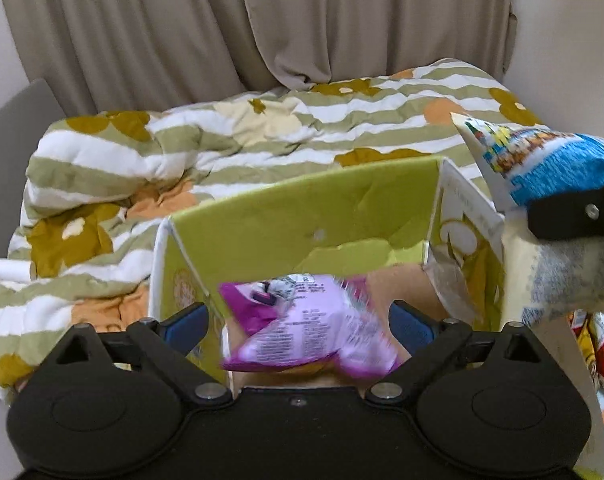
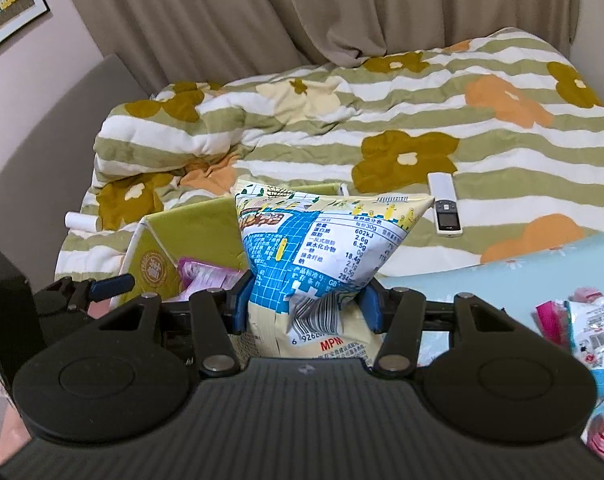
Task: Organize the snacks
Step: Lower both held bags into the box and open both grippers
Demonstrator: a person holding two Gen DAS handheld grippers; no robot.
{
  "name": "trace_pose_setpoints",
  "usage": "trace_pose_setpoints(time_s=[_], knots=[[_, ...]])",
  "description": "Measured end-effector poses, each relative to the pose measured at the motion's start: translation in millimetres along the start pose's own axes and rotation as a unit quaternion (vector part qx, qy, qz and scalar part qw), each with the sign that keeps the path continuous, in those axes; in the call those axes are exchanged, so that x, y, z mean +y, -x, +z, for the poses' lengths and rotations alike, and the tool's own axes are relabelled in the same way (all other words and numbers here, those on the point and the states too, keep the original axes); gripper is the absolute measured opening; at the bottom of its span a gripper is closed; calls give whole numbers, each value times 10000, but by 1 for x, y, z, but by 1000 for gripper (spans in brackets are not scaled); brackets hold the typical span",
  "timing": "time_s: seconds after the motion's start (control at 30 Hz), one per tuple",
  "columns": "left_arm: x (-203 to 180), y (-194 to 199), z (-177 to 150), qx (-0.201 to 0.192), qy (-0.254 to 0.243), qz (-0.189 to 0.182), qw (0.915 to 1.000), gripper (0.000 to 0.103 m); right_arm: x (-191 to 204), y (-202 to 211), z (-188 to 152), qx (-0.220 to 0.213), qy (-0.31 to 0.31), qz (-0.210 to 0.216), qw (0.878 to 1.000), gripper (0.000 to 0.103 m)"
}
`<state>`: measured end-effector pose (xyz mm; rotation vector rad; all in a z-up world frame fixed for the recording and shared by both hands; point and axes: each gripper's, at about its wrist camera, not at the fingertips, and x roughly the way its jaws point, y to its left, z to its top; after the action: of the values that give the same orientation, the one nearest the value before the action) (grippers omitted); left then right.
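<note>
An open yellow-green cardboard box [image 1: 302,208] stands on the bed; it also shows in the right wrist view [image 2: 198,224]. My left gripper [image 1: 298,324] is open over the box, its blue pads wide apart. A purple snack packet [image 1: 305,328], blurred, hangs loose between them, touching neither pad, and shows in the box in the right wrist view [image 2: 202,276]. My right gripper [image 2: 305,304] is shut on a blue and cream snack bag [image 2: 321,240], held upright just right of the box. The bag shows at the right edge of the left wrist view [image 1: 541,160].
A striped floral quilt [image 2: 381,120] covers the bed. A white remote [image 2: 445,208] lies on it to the right. Several more snack packets [image 2: 581,320] lie on a light blue cloth at the right. A white roll [image 2: 82,222] lies left of the box. Curtains hang behind.
</note>
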<state>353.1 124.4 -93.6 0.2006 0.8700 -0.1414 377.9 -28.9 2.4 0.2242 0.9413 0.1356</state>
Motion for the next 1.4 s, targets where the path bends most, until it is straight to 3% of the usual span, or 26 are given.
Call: trace_pose_setpoints(time_s=[0.2,0.53,0.6,0.63,0.67,0.83,1.07,1.4], knots=[[13,22,-10,-61,373,80,9993,99,11,-18,7,221,200,207,9993,68],[34,48,-8,-172,907,555,9942,99,29,-69,33,544,370,660,9956,70],[35,50,-8,-189,950,628,9933,99,32,-78,34,567,466,539,9958,85],[35,51,-8,-188,963,658,9930,99,32,-82,33,598,481,496,9958,103],[34,51,-10,-176,974,687,9927,99,31,-83,32,566,445,522,9960,103],[34,53,-18,-88,1125,681,9913,99,21,-72,17,131,356,665,9971,103],[31,62,-20,-111,1224,613,9905,99,27,-54,13,240,695,449,9963,103],[29,101,-19,-433,1070,535,9919,99,38,8,2,-217,824,264,9960,103]])
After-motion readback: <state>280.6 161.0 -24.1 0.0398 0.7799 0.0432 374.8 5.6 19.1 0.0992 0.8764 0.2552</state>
